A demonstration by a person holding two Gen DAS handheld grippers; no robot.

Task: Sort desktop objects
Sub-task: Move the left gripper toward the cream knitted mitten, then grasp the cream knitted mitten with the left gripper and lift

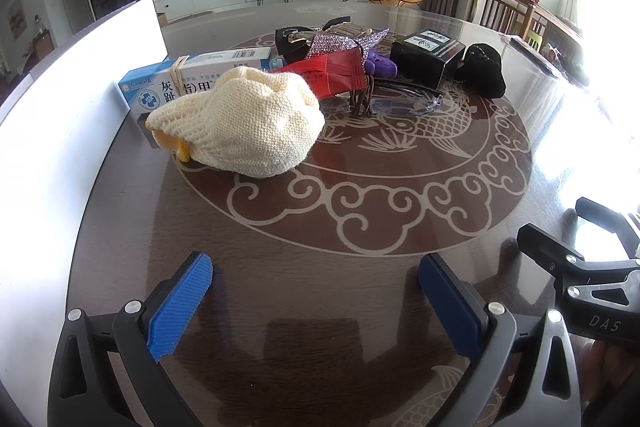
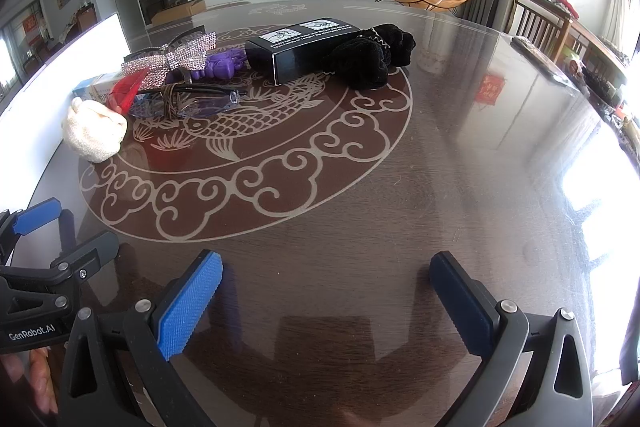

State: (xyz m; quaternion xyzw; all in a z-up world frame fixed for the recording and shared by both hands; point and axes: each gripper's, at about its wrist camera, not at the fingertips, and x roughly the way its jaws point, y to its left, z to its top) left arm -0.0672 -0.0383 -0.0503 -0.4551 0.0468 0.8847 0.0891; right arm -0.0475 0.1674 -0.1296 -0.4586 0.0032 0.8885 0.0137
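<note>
Bright window daylight from the right, blown-out glare on the glossy table [image 2: 460, 155], fisheye-bent dark corners.

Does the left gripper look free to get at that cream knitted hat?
Probably yes. The left gripper is open and the hat lies nearest it, with only bare table between them.

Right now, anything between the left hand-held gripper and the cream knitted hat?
Nothing visible. The left hand-held gripper is open over bare tabletop, and the cream knitted hat lies ahead, slightly left, with only patterned table surface between. The blue-and-white box sits behind the hat, not in the path.
</note>
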